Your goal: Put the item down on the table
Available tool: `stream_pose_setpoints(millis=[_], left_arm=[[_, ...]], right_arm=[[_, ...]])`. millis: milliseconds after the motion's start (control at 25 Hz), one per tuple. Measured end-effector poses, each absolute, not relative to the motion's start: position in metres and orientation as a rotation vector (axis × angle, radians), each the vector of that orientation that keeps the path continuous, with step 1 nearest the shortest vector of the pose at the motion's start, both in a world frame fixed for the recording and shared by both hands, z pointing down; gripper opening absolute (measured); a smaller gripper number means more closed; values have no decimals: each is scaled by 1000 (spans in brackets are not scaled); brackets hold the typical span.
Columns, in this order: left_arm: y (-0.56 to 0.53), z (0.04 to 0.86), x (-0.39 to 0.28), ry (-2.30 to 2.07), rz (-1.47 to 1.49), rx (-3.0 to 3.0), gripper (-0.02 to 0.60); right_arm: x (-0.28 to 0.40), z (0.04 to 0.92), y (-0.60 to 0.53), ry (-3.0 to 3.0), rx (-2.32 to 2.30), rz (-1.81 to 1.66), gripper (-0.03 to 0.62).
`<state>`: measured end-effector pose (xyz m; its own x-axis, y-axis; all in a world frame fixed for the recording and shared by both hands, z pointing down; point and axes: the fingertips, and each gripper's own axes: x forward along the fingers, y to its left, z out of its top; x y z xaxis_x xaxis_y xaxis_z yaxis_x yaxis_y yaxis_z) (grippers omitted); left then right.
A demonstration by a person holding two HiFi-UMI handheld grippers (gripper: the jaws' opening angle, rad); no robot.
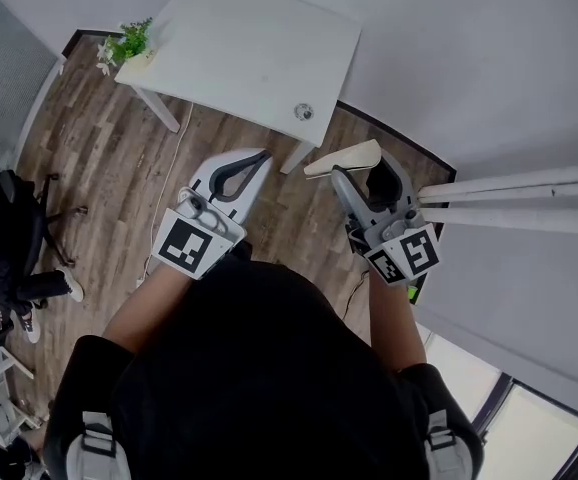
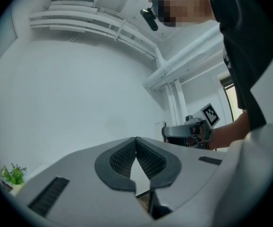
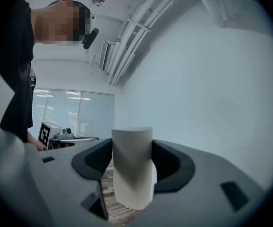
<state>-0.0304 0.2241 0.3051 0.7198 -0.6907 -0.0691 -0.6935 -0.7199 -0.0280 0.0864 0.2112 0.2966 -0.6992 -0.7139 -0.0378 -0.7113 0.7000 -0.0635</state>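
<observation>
Two grippers: both held up in the air over the wood floor, side by side, short of the tabletop
Right gripper: clamped on the item, one dark pad on each side of it
Item: off-white chunky block, upright in the pads, sticking out above and below them; up off the floor and not on the tabletop
Left gripper: tips pressed together, nothing between them
Tabletop: white, at 12 o'clock from the grippers, well apart from the item
Small round thing: on the tabletop near its 5 o'clock edge, can't tell what it is
Plant: little green one on the tabletop's 9 o'clock corner
Office chair: black, on the floor at 9 o'clock from the left gripper
</observation>
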Motion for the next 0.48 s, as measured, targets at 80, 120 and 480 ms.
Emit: stream_pose_setpoints(millis=[80, 120, 480], left_arm=[[205, 304, -39, 1134, 94, -2875, -6], [197, 304, -44, 1126, 97, -2880, -6], [140, 305, -80, 1053, 104, -2919, -6]], right_arm=[[77, 296, 193, 2832, -1216, -69, 265], [72, 295, 186, 2827, -1226, -71, 265], [26, 300, 134, 2825, -1272, -94, 265]])
